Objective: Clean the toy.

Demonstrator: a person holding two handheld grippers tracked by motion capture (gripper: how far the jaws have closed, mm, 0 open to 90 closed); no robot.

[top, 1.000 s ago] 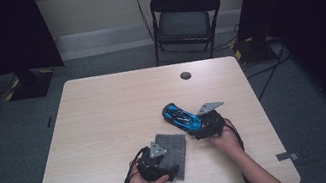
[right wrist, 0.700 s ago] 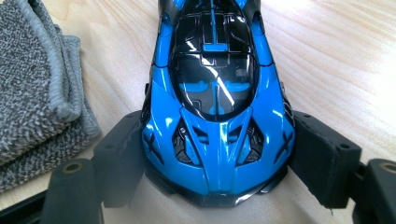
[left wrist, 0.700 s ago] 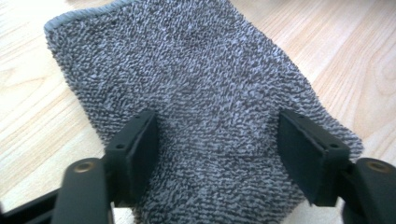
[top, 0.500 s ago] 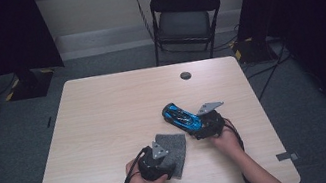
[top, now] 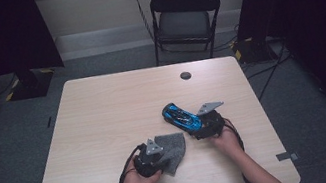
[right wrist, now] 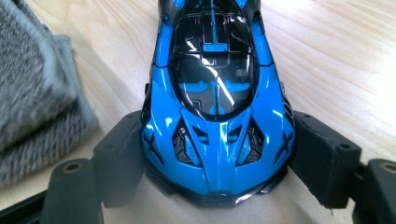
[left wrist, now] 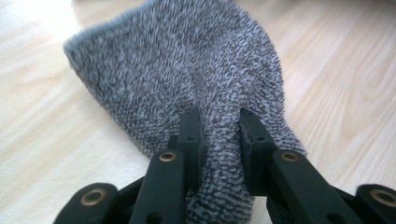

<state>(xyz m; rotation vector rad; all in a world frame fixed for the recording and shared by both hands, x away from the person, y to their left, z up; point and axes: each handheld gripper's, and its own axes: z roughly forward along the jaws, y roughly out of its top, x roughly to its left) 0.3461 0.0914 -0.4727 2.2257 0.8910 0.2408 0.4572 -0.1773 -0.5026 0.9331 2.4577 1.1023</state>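
A grey knitted cloth (top: 171, 147) lies on the wooden table (top: 104, 117) near its front edge. My left gripper (top: 154, 155) is shut on the cloth's near end; in the left gripper view the cloth (left wrist: 187, 84) is pinched between the two black jaws of that gripper (left wrist: 218, 135). A blue and black toy car (top: 182, 117) rests on the table to the right of the cloth. My right gripper (top: 203, 126) holds the car's near end. In the right gripper view the jaws of that gripper (right wrist: 217, 161) press on both sides of the car (right wrist: 215, 88).
A small dark round disc (top: 185, 75) lies near the table's far edge. A black folding chair (top: 184, 19) stands behind the table. Cables (top: 262, 61) run on the floor at the right.
My left gripper has shifted slightly with the cloth; the cloth's shape has changed a little. The right gripper and car stay where they were.
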